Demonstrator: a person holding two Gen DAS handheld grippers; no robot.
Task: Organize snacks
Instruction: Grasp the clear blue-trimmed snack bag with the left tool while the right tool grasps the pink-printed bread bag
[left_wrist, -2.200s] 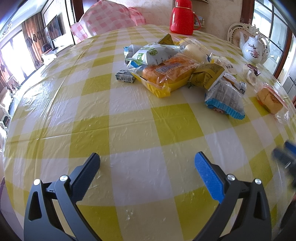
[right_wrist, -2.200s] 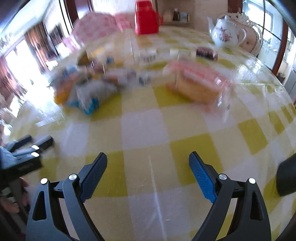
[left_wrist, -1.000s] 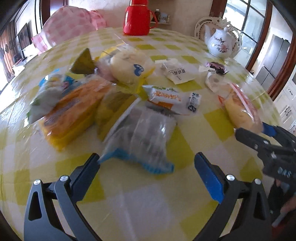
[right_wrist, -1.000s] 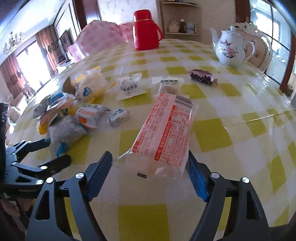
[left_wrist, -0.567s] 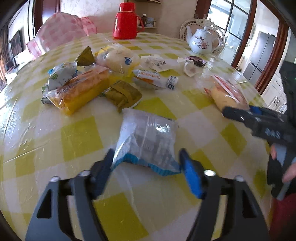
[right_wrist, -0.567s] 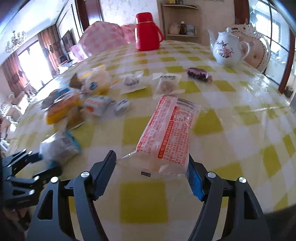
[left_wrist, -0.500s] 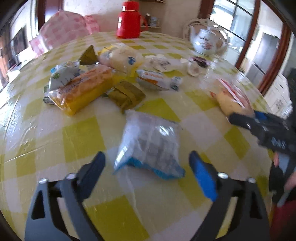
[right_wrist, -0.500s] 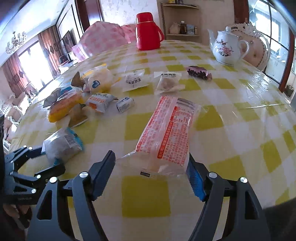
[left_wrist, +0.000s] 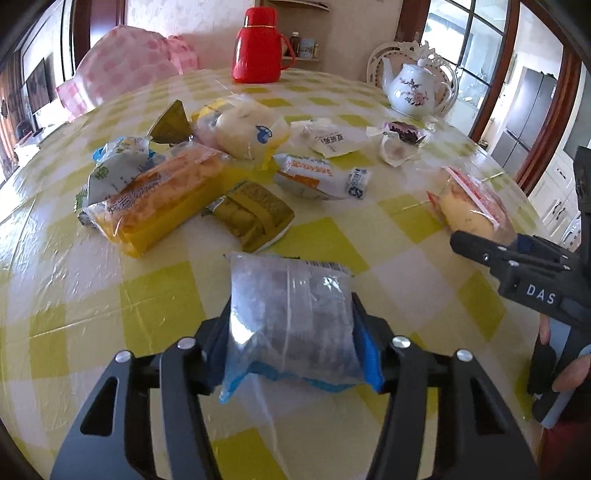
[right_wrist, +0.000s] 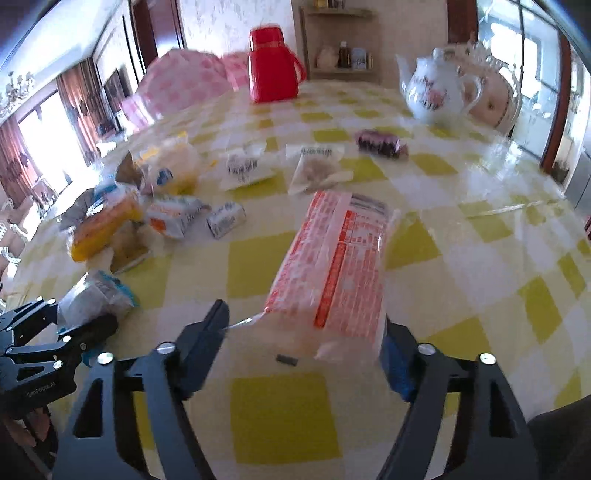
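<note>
Snack bag (left_wrist: 291, 314) sits pinched in closing left gripper (left_wrist: 290, 332); right gripper (right_wrist: 303, 332) closing around red-printed packet (right_wrist: 336, 266).

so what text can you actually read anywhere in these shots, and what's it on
"DAS": white letters on the black body of the right tongs, seen from the left wrist view.
Red-printed bread bag: dense red print, too blurred to read.
Orange cake pack: dark characters along its side, not legible.
White and orange packet: printing too small to read.
White sachet: dark characters, not legible.
Body of the left tongs: faint lettering, unreadable.
</note>
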